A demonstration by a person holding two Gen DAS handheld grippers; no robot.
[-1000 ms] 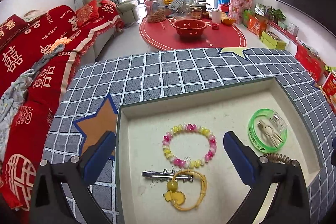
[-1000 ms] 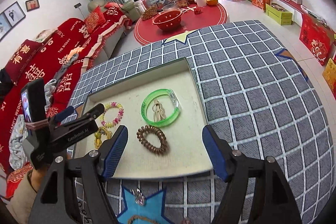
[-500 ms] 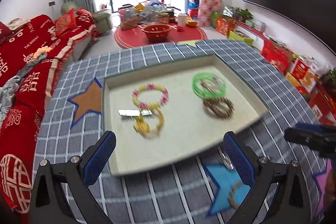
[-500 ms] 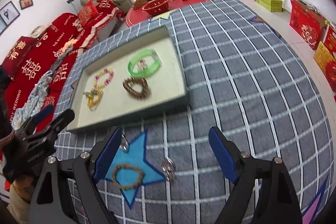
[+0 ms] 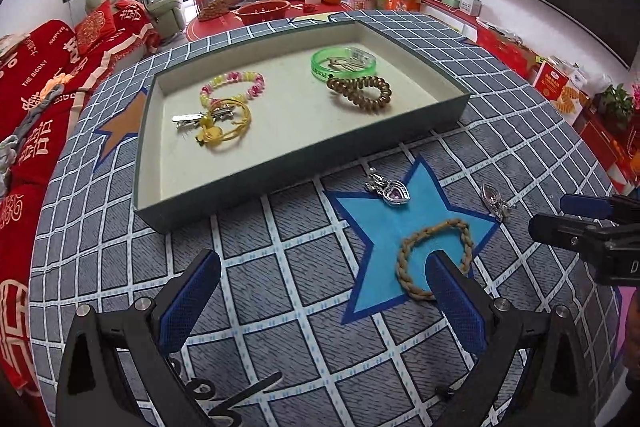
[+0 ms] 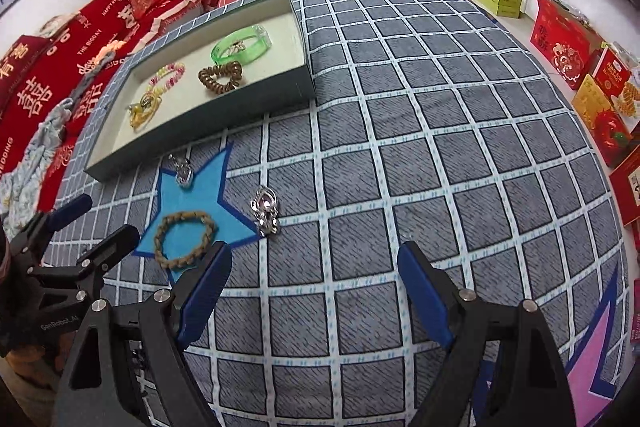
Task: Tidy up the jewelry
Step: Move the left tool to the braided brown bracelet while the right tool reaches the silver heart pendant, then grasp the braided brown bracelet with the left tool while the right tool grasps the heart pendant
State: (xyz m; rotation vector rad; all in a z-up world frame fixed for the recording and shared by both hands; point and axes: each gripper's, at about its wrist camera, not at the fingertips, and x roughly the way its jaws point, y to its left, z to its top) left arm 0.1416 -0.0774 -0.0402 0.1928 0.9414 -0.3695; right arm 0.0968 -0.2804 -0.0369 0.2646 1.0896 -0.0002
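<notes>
In the left wrist view, the left gripper's right fingertip (image 5: pixel 442 269) covers part of the braided bracelet (image 5: pixel 434 251) on the blue star. Beside that star, the right gripper (image 5: pixel 580 223) is cut off by the picture's edge.

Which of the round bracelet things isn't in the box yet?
The tan braided bracelet. It lies on the blue star of the tablecloth, outside the tray, while the green bangle, beaded bracelet and brown coil sit inside.

Tablecloth (image 5: pixel 280 267): woven cloth, matt, grid-printed. Tray (image 5: pixel 280 171): matt card-like walls, pale matt floor. Pendants (image 6: pixel 265 211): shiny metal; braided bracelet (image 5: pixel 434 259): rough cord; green bangle (image 5: pixel 344 63): glossy translucent plastic.
</notes>
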